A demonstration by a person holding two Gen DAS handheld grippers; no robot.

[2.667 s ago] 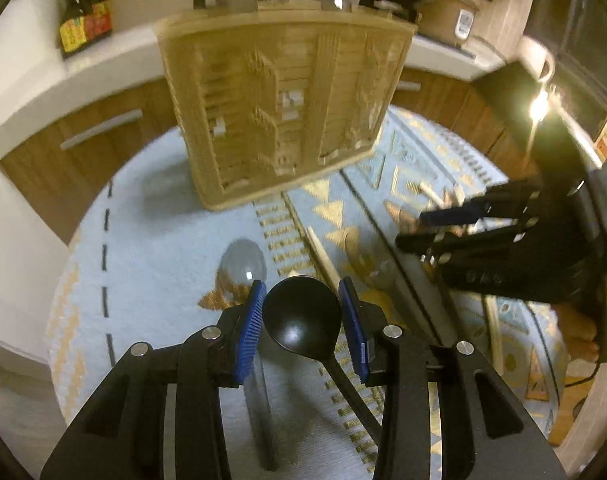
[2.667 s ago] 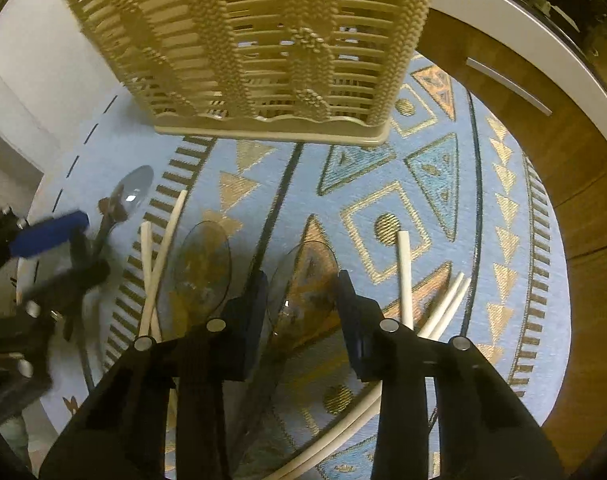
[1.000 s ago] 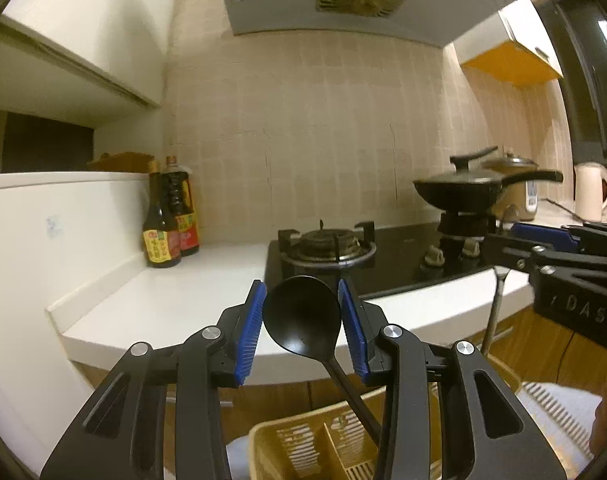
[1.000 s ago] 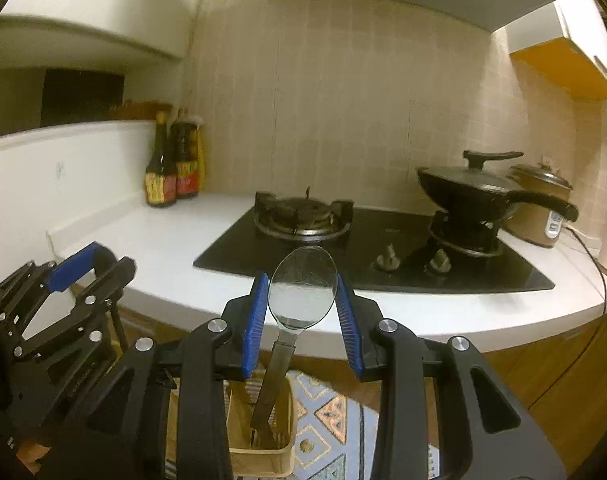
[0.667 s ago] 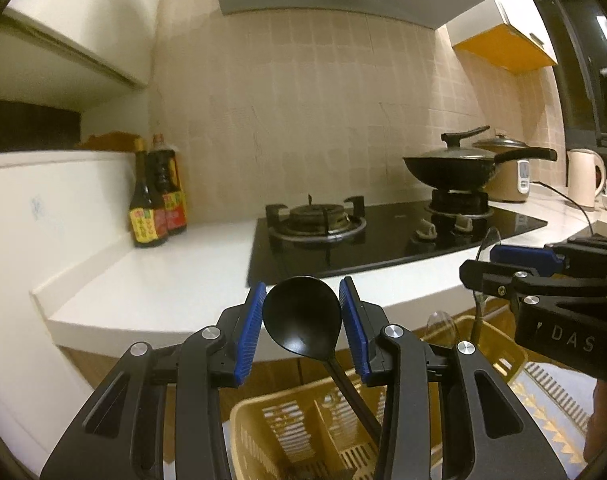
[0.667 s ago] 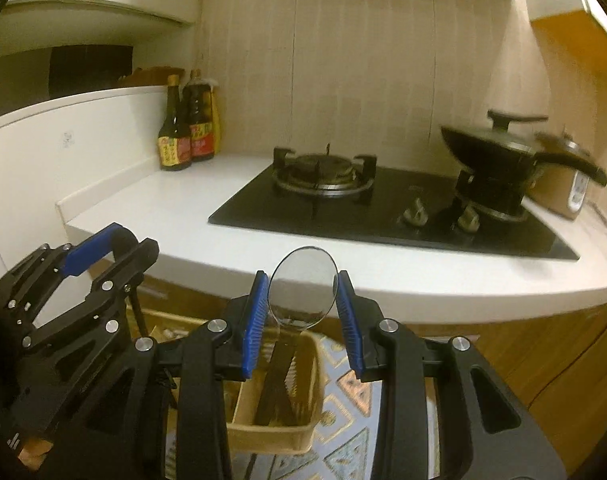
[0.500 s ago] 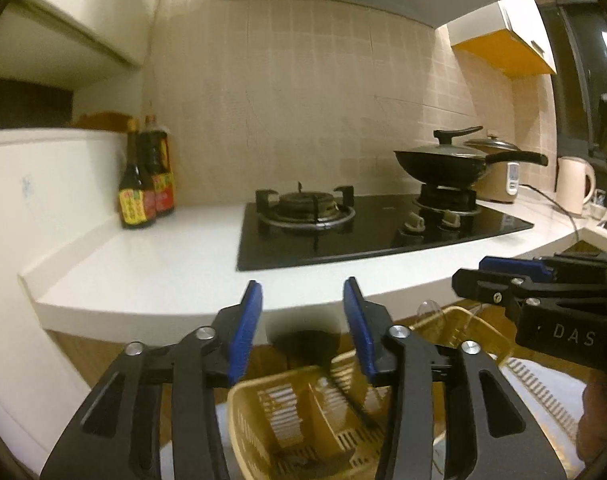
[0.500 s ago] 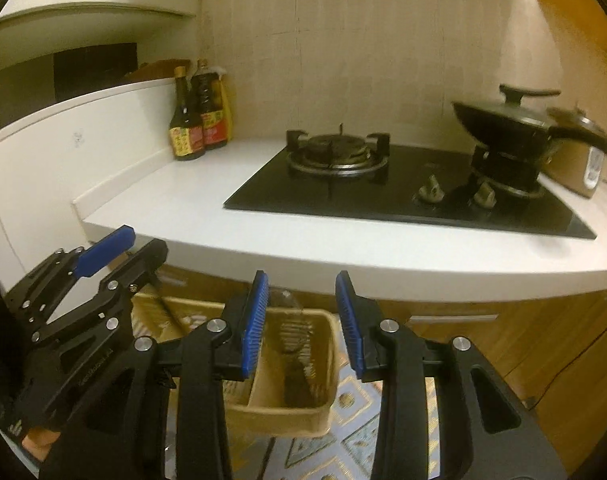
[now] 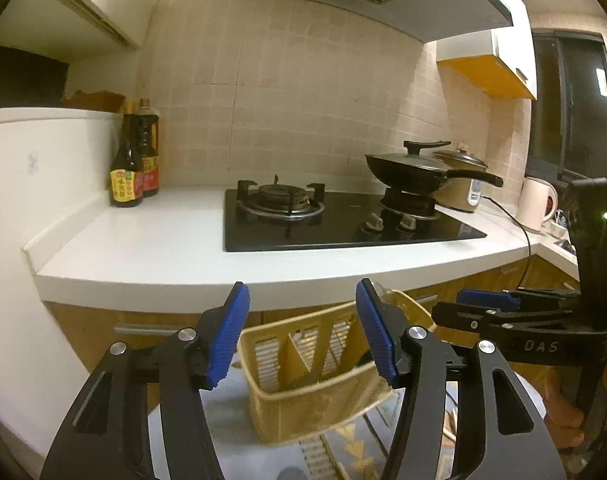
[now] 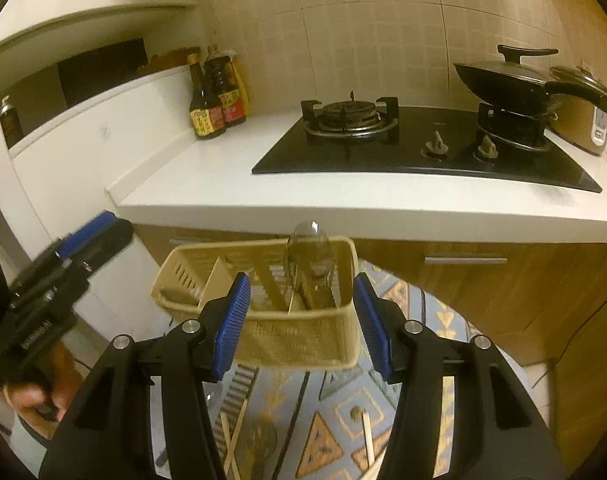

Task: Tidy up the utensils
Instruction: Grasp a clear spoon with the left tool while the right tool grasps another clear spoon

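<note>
Utensils wait in two places. A clear spoon stands upright in the tan basket at the centre of the right wrist frame, its bowl above the rim. Chopsticks and another spoon lie on the patterned mat along the bottom edge. The right gripper is released, its jaws opening with nothing pressed between the blue pads. In the left wrist frame the left gripper is likewise released and opening, empty, with the basket low at centre beyond it.
</note>
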